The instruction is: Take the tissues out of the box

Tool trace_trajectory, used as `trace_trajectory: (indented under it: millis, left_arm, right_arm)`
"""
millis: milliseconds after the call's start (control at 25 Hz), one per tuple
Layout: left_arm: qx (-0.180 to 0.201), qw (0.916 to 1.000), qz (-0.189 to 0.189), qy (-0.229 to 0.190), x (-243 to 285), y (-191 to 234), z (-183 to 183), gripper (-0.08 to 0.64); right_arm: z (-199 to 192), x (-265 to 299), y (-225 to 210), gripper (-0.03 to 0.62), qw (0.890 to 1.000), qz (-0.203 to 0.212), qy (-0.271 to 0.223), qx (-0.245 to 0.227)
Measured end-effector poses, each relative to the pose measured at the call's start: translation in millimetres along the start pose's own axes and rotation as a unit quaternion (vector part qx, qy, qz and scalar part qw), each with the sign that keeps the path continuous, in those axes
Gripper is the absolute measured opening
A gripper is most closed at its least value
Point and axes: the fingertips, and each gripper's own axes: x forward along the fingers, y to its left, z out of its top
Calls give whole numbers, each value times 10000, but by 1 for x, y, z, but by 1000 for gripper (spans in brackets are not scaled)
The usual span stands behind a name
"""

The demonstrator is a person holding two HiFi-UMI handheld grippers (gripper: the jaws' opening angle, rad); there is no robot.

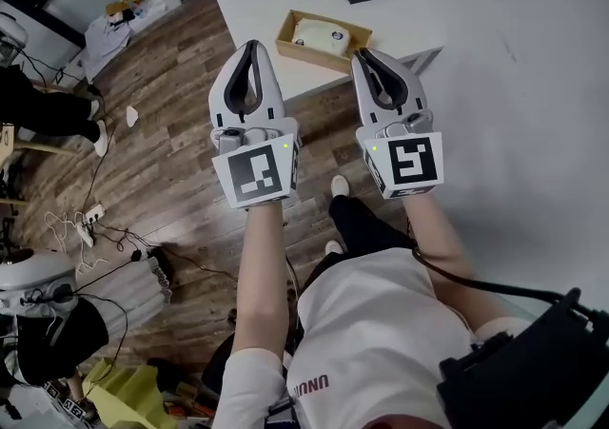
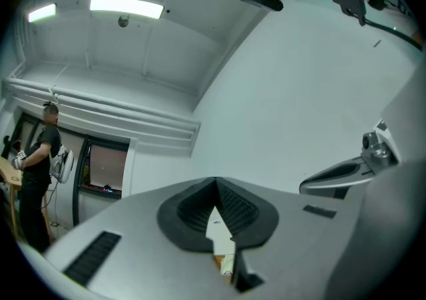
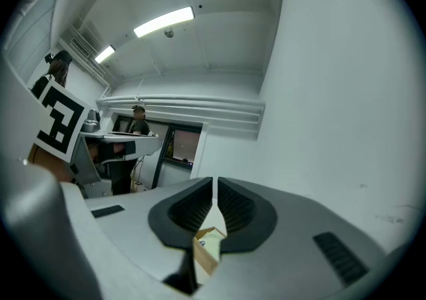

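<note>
Okay, you're holding both grippers up short of the surface (image 1: 495, 28), and neither is touching anything. The left gripper (image 1: 252, 45) is sitting with its jaws pressed together and nothing between them; the right gripper (image 1: 367, 54) is likewise closed and empty. The box (image 1: 310, 54) is lying open-topped near the surface's front edge, just ahead of the two gripper tips and between them. The tissues (image 1: 320, 34) are showing as a pale bundle inside it, filling most of the tray. I'm expecting them to be light and soft, maybe wrapped in slick film, so they're likely deforming under a pinch and sliding off flat faces. The box is looking light too, so it's probably lifting along unless you're pinning a wall with one gripper. I'm suggesting you spread the jaws before reaching in and take the bundle across its narrow width or at an end edge. Keep the squeeze gentle but full, since a loose fold is probably slipping out.
</note>
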Motion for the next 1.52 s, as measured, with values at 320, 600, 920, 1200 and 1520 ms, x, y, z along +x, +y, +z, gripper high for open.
trace_trajectory:
  millis: [320, 600, 920, 1200, 1520]
  left_arm:
    - [-8, 9997, 135, 206, 61, 12, -28, 11]
    - [69, 9987, 310, 406, 97, 16, -50, 11]
    - [161, 9961, 356, 789, 122, 6, -90, 11]
    - [84, 9971, 259, 716, 138, 13, -93, 11]
    - [-51, 9954, 120, 950, 160, 25, -121, 11]
  right_arm:
    - [-26, 58, -38, 23, 9996, 93, 282, 40]
    - [-48, 99, -54, 100, 9974, 554, 449, 93]
    - [-97, 124, -72, 147, 9915, 1011, 813, 113]
    - [-113, 135, -66, 189, 9856, 1263, 1127, -9]
    - [-147, 154, -51, 204, 9693, 1778, 1688, -207]
